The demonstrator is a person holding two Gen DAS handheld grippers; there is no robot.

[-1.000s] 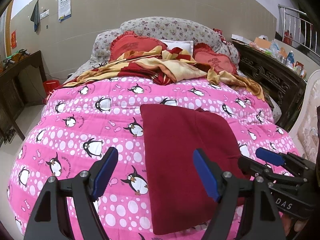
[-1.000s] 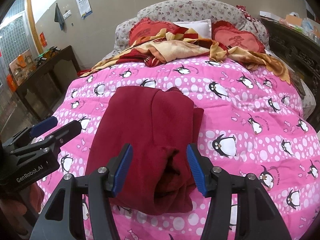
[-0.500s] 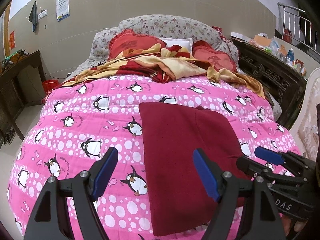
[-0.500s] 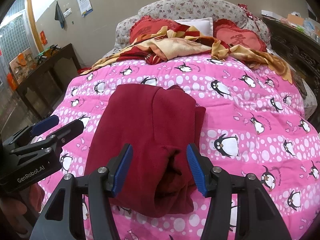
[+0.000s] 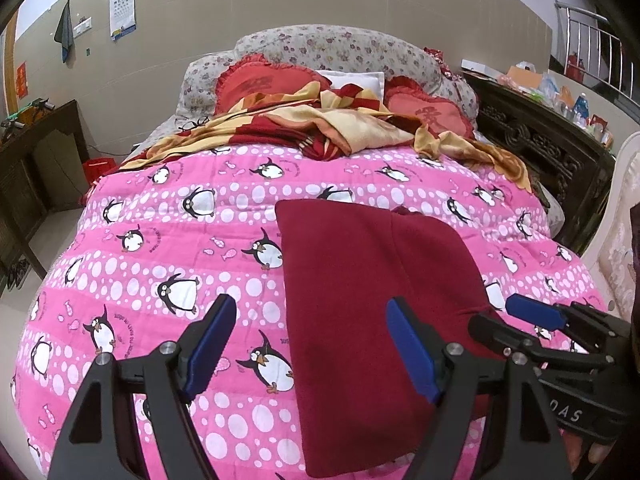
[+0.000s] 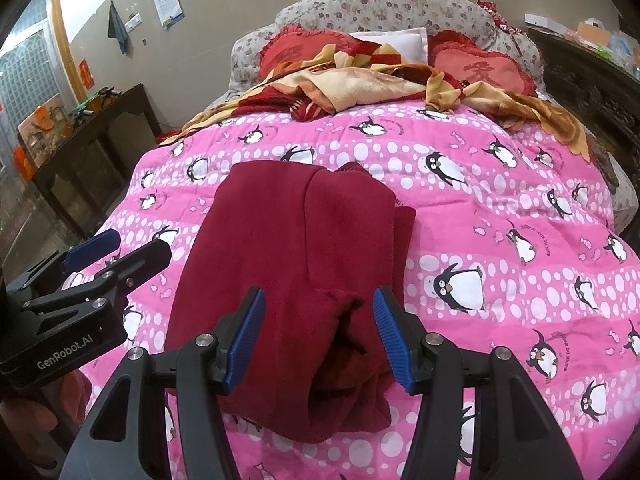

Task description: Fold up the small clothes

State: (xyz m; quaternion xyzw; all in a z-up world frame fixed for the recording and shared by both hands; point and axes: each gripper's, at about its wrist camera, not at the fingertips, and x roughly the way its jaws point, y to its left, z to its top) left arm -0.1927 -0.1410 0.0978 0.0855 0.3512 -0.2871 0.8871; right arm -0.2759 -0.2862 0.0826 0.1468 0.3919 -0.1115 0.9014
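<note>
Nearest to me, my left gripper (image 5: 306, 344) has its jaws spread wide w/ nothing between the blue pads; it hangs over the left edge of the red garment (image 5: 372, 304), no contact I can see. My right gripper (image 6: 318, 332) is also wide open, gripping nothing; it sits over the garment's near end, where the cloth is bunched into a rumpled fold between the two pads but not pinched by them. In the right wrist view the left gripper shows at the left edge w/ part of a hand under it; in the left wrist view the right gripper shows at the right edge, just beside the garment's right side. The garment is already folded into a long rectangle, lying flat on the pink penguin quilt (image 5: 168, 264), approx. mid-bed, long side running away from me; a second layer shows as a seam down its middle and the right edge is slightly stepped. No boxes or baskets on the bed, so nothing held in anything. Past the garment it's bare quilt, then a crumpled red-and-yellow blanket (image 5: 320, 124) across the bed's far end, then two red heart-shaped cushions (image 5: 260, 82) w/ a white pillow (image 5: 352, 78) between them, against a floral headboard (image 5: 320, 42). Left of the bed: a dark wooden table (image 6: 92, 136). Right: a dark carved cabinet (image 5: 536, 148) w/ clutter on top. Far wall has an eye chart (image 5: 123, 0).
</note>
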